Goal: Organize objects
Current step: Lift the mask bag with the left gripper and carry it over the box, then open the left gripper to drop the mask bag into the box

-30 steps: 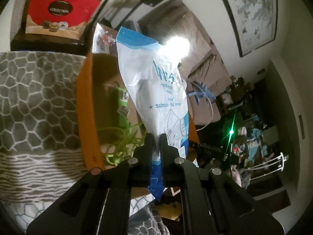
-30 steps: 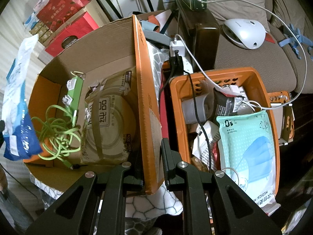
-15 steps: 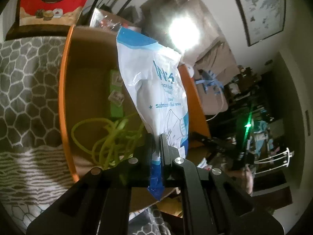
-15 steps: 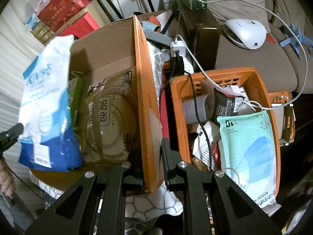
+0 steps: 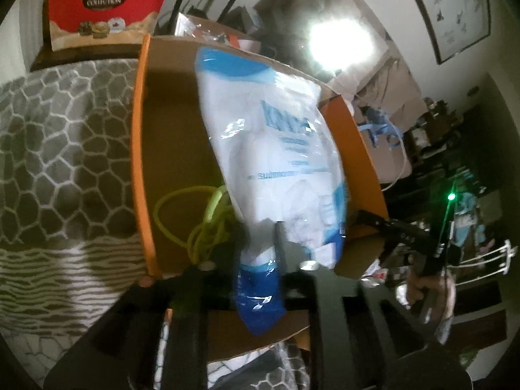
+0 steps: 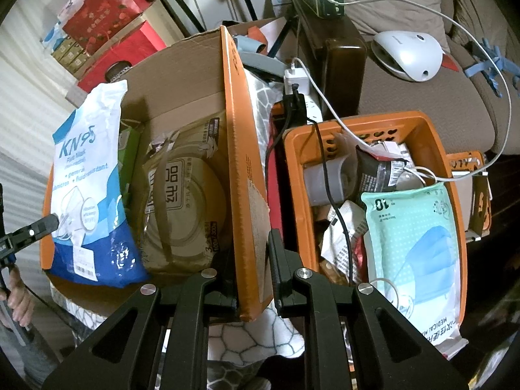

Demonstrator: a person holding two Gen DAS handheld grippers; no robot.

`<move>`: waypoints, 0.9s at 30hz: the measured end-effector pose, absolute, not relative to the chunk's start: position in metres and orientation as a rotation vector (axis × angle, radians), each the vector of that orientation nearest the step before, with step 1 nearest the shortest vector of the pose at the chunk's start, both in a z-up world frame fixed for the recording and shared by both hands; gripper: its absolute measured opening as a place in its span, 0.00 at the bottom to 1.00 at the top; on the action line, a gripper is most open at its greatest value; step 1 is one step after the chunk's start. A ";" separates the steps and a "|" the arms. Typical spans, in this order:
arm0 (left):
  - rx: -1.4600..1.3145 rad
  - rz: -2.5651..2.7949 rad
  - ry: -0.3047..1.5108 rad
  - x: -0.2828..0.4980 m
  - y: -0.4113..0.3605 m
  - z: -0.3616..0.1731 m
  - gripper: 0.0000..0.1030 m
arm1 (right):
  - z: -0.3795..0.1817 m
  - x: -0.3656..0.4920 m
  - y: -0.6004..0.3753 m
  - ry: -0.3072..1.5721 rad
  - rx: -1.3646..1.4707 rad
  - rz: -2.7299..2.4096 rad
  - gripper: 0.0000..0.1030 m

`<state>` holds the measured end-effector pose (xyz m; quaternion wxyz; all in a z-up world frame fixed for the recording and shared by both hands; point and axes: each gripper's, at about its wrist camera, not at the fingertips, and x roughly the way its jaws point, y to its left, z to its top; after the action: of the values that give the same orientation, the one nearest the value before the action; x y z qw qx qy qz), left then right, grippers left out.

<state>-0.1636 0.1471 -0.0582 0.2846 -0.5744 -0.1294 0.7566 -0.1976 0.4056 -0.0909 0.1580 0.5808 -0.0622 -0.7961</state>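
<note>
Since a second ago the KN95 mask pack (image 5: 276,149) has come in over the cardboard box (image 5: 139,149), and the left tool (image 5: 260,253) is now opening, the pack's blue bottom between its fingers.

Left wrist view: the pack hangs at frame centre, covering most of the green cable (image 5: 195,214) in the box. The release looks under way.

Right wrist view: only here do the wipes pack (image 6: 185,204) in the box and the orange basket (image 6: 435,130), with a teal mask pack (image 6: 419,247) left to sort, show. The right tool (image 6: 252,279) pinches the box's orange flap (image 6: 240,149) at lower centre.
</note>
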 end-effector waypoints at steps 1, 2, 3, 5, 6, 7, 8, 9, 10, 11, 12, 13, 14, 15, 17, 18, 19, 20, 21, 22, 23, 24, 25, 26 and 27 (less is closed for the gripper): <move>-1.535 2.038 -0.325 -0.163 0.149 -0.056 0.28 | -0.091 -0.198 0.406 -0.182 1.661 -2.276 0.15; -1.534 2.048 -0.315 -0.162 0.149 -0.055 0.33 | -0.091 -0.198 0.405 -0.183 1.662 -2.279 0.16; -1.531 2.058 -0.309 -0.160 0.148 -0.053 0.42 | -0.090 -0.198 0.406 -0.184 1.661 -2.280 0.16; -1.512 2.083 -0.297 -0.157 0.146 -0.049 0.46 | -0.090 -0.198 0.405 -0.188 1.661 -2.280 0.17; -1.506 2.094 -0.290 -0.157 0.146 -0.046 0.46 | -0.090 -0.198 0.406 -0.186 1.660 -2.280 0.17; -1.503 2.106 -0.278 -0.155 0.145 -0.044 0.46 | -0.090 -0.198 0.406 -0.184 1.660 -2.280 0.17; -1.500 2.115 -0.271 -0.154 0.145 -0.042 0.46 | -0.090 -0.198 0.406 -0.186 1.659 -2.281 0.17; -1.495 2.123 -0.261 -0.154 0.145 -0.041 0.47 | -0.089 -0.198 0.406 -0.188 1.657 -2.283 0.17; -1.487 2.137 -0.247 -0.152 0.145 -0.037 0.50 | -0.088 -0.199 0.406 -0.190 1.655 -2.286 0.19; -1.480 2.150 -0.237 -0.151 0.145 -0.035 0.53 | -0.087 -0.200 0.408 -0.191 1.653 -2.291 0.22; -1.471 2.165 -0.224 -0.150 0.144 -0.032 0.58 | -0.086 -0.200 0.408 -0.191 1.649 -2.300 0.23; -1.455 2.185 -0.209 -0.148 0.143 -0.029 0.63 | -0.085 -0.200 0.410 -0.195 1.644 -2.308 0.25; -1.445 2.197 -0.200 -0.147 0.142 -0.027 0.66 | -0.083 -0.200 0.411 -0.200 1.640 -2.314 0.28; -1.436 2.208 -0.192 -0.145 0.141 -0.025 0.71 | -0.082 -0.200 0.412 -0.208 1.635 -2.321 0.29; -1.427 2.223 -0.183 -0.143 0.137 -0.022 0.80 | -0.077 -0.199 0.413 -0.203 1.622 -2.343 0.30; -1.426 2.229 -0.179 -0.142 0.137 -0.020 0.84 | -0.075 -0.198 0.413 -0.195 1.617 -2.352 0.31; -1.426 2.239 -0.172 -0.140 0.135 -0.019 0.87 | -0.072 -0.196 0.414 -0.182 1.608 -2.368 0.33; -1.427 2.244 -0.167 -0.140 0.134 -0.018 0.88 | -0.069 -0.194 0.414 -0.168 1.599 -2.385 0.34; -1.429 2.251 -0.158 -0.139 0.132 -0.018 0.90 | -0.065 -0.192 0.414 -0.151 1.588 -2.408 0.36; -1.429 2.262 -0.147 -0.138 0.129 -0.018 0.90 | -0.060 -0.189 0.414 -0.132 1.574 -2.433 0.40; -1.429 2.272 -0.140 -0.137 0.127 -0.018 0.90 | -0.057 -0.187 0.414 -0.120 1.559 -2.451 0.47; -1.428 2.283 -0.131 -0.136 0.125 -0.019 0.90 | -0.052 -0.185 0.413 -0.112 1.538 -2.472 0.51; -1.427 2.299 -0.121 -0.133 0.122 -0.019 0.92 | -0.046 -0.182 0.412 -0.106 1.514 -2.492 0.56; -1.425 2.313 -0.116 -0.131 0.120 -0.019 0.93 | -0.042 -0.179 0.412 -0.102 1.494 -2.503 0.59; -1.422 2.326 -0.111 -0.130 0.117 -0.019 0.97 | -0.037 -0.176 0.410 -0.098 1.474 -2.509 0.60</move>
<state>-0.1298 0.1175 -0.0186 0.2051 -0.5101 -0.0398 0.8343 -0.1760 0.4098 -0.0373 0.1147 0.5029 -0.0335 -0.8560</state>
